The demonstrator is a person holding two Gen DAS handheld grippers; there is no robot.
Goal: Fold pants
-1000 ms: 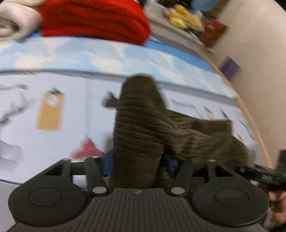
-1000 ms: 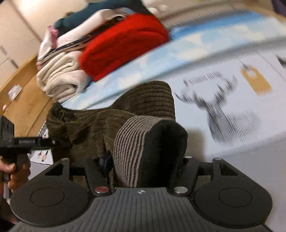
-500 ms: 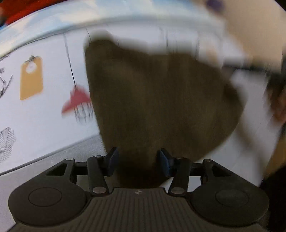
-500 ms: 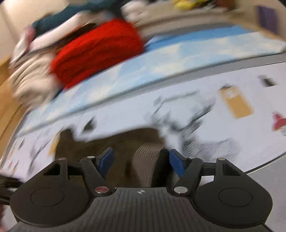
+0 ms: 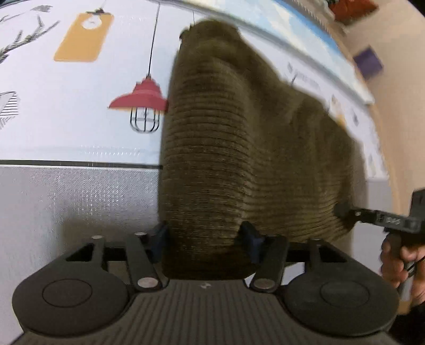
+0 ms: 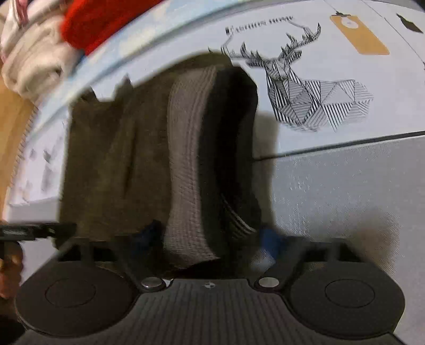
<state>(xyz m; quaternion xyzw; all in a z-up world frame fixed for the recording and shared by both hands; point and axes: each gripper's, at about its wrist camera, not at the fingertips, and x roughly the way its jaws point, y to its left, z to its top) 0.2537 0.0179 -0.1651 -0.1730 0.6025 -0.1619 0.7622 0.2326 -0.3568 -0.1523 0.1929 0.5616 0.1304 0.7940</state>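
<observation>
Brown ribbed pants (image 5: pixel 225 146) lie bunched on the printed cloth, drooping toward me over the grey mat. My left gripper (image 5: pixel 204 234) is shut on their near edge, a blue pad pressing each side of the fold. In the right wrist view the pants (image 6: pixel 119 159) show a grey striped waistband (image 6: pixel 188 159) with a dark opening beside it. My right gripper (image 6: pixel 209 234) holds that waistband, its jaws closing on it. Each gripper shows in the other's view: the right gripper (image 5: pixel 372 215) at the pants' right edge, the left gripper (image 6: pixel 34 229) at their left edge.
The printed cloth (image 5: pixel 79 119) carries a red lamp drawing (image 5: pixel 138 98) and a deer drawing (image 6: pixel 305 87). A grey mat (image 6: pixel 345 199) lies nearest me. Red folded fabric (image 6: pixel 98 24) and cream folded cloth (image 6: pixel 32 63) are stacked at the back left. A hand (image 5: pixel 398 260) grips the right tool.
Both grippers have sunk and tipped downward with the pants, which went from hanging bunched above the cloth to spreading out on it. The right jaws widened, then narrowed on the waistband.
</observation>
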